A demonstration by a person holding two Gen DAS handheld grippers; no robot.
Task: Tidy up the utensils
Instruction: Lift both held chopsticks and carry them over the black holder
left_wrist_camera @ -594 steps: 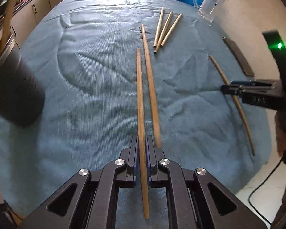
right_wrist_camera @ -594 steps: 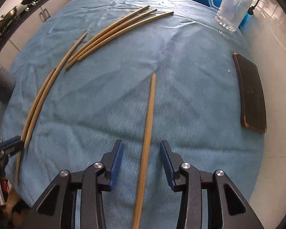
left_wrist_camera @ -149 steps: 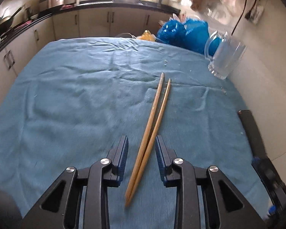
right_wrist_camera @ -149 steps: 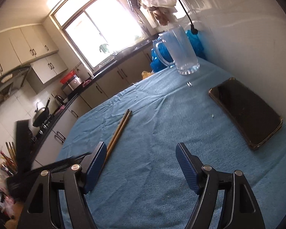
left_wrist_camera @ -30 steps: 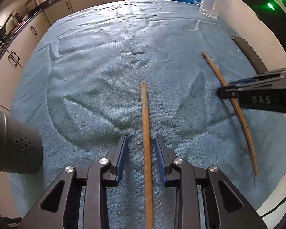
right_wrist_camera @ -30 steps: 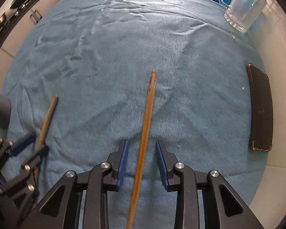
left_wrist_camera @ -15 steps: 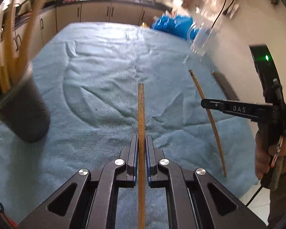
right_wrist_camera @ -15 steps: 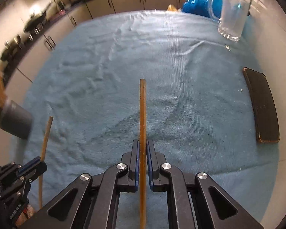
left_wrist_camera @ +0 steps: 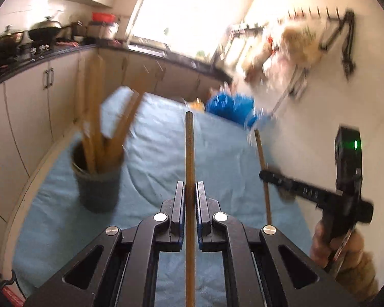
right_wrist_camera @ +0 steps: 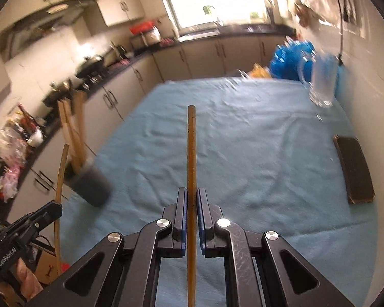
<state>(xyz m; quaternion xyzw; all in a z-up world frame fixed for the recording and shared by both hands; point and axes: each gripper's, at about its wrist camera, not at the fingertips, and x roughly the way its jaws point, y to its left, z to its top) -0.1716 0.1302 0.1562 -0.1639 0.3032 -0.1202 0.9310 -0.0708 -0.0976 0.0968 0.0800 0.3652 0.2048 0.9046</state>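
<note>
Chopsticks: one round wooden stick [left_wrist_camera: 189, 158] clamped in left gripper [left_wrist_camera: 190, 199], another [right_wrist_camera: 191, 158] clamped in right gripper [right_wrist_camera: 191, 204], both raised above blue ribbed cloth [right_wrist_camera: 256, 153] on bench. "GenRobot.AI" legible on left gripper body in right view. Dark cylindrical holder [left_wrist_camera: 97, 186] with more sticks near cloth's left edge. Middle of cloth open; flat dark case [right_wrist_camera: 354, 168] by right edge.

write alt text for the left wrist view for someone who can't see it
The left gripper is shut on a wooden chopstick pointing out over a table under a blue cloth. To its left stands a dark cup already holding several chopsticks; to the right, the right gripper holds another chopstick. A blurred kitchen lies behind.
</note>
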